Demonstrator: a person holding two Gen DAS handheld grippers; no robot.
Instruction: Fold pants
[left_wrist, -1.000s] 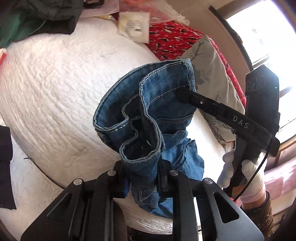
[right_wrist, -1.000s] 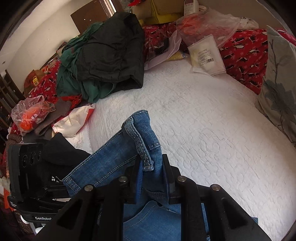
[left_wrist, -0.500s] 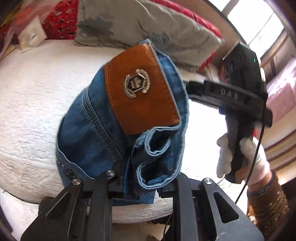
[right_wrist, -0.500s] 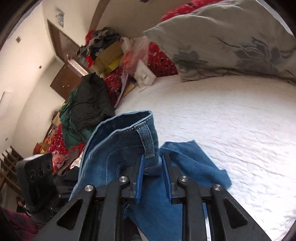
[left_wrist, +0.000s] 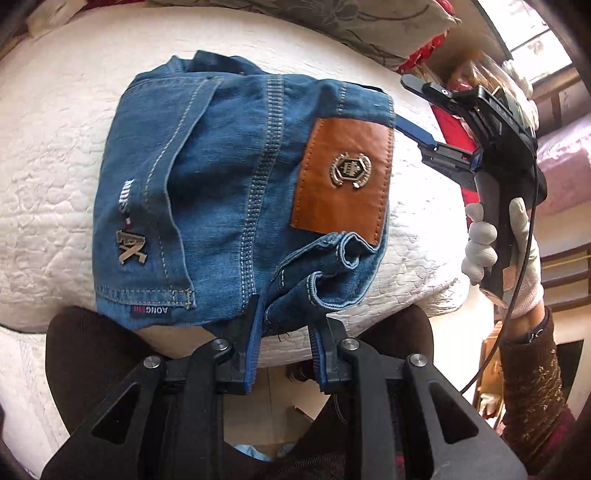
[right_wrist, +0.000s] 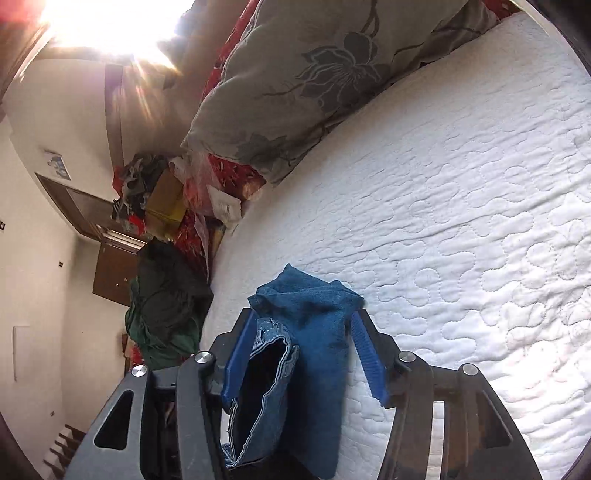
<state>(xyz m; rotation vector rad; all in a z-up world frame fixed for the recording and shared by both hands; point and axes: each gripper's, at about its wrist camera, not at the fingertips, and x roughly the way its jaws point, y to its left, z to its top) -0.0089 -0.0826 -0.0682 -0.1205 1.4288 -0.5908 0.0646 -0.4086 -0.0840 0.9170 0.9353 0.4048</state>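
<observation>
The folded blue jeans (left_wrist: 221, 166) lie flat on the white quilted bed (left_wrist: 55, 147), back side up, with the brown leather patch (left_wrist: 343, 177) showing. My left gripper (left_wrist: 288, 325) is at their near edge, pads still against a thick waistband fold, jaws starting to open. My right gripper (left_wrist: 404, 101), held by a gloved hand (left_wrist: 480, 251), is at the jeans' right edge. In the right wrist view the right gripper (right_wrist: 303, 317) has its jaws opening wide. The denim (right_wrist: 314, 350) lies loosely between them, and the right pad stands apart from it.
A grey floral pillow (right_wrist: 314, 74) lies along the far side of the bed (right_wrist: 461, 221), over red patterned cloth (right_wrist: 236, 177). A pile of dark green and black clothes (right_wrist: 166, 295) sits further along. Dark cloth (left_wrist: 92, 350) hangs at the bed's near edge.
The jeans were held up in the air and now rest flat on the bed. Both grippers swung toward the pillow and down. The right jaws opened and let go of the waistband.
</observation>
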